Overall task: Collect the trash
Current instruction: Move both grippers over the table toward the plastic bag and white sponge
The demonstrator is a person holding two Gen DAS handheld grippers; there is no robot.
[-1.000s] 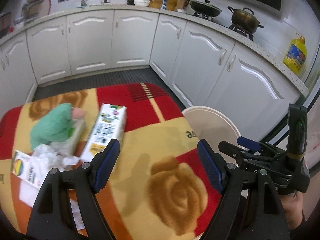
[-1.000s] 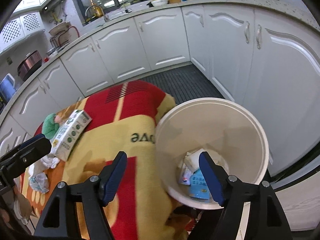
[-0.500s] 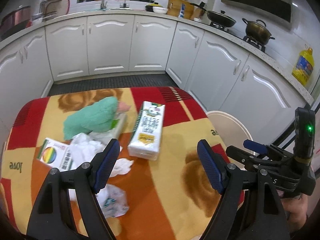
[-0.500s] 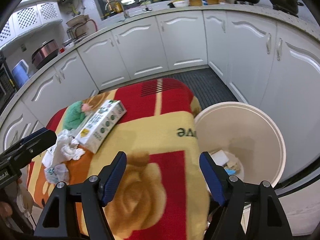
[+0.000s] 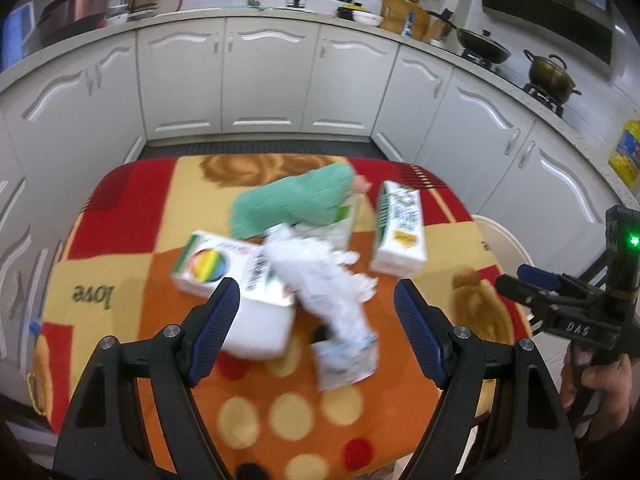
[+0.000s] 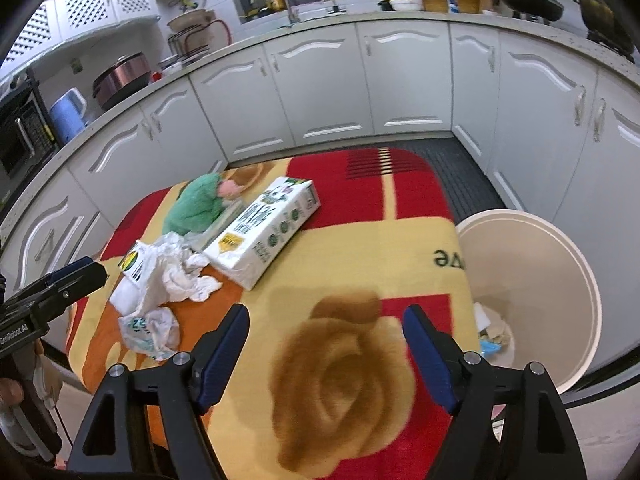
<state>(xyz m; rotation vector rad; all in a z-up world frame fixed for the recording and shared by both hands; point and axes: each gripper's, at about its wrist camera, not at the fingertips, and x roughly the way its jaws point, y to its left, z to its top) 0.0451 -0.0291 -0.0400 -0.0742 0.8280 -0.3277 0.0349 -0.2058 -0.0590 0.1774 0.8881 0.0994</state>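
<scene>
I am noting that both views are shifting off the bin (image 6: 576, 280) and back over the table: a second ago the right camera was looking nearly straight into the bin, and now the bin is sitting at 3 o'clock of its frame, off the table edge, while the left camera is now centring on the litter pile. I am reading this as one drop-off finished and a fresh pickup starting. The left gripper (image 5: 316, 312) is hanging released with nothing between its jaws, hovering above the crumpled white paper (image 5: 320, 272). The right gripper (image 6: 326, 344) is opening its jaws, also empty, over bare blanket (image 6: 360, 248). I am counting what is lying on the table: one crumpled white paper at centre, one small printed wrapper (image 5: 346, 360) at 6 o'clock of it, one box with a rainbow disc (image 5: 224, 268) at 9 o'clock, one tall white carton (image 5: 400, 228) at 2 o'clock, one green cloth (image 5: 296, 204) at 12 o'clock with a pale box partly hidden beneath it. Inside the bin I am seeing a few scraps, too small to count. Two grippers, one bin.
</scene>
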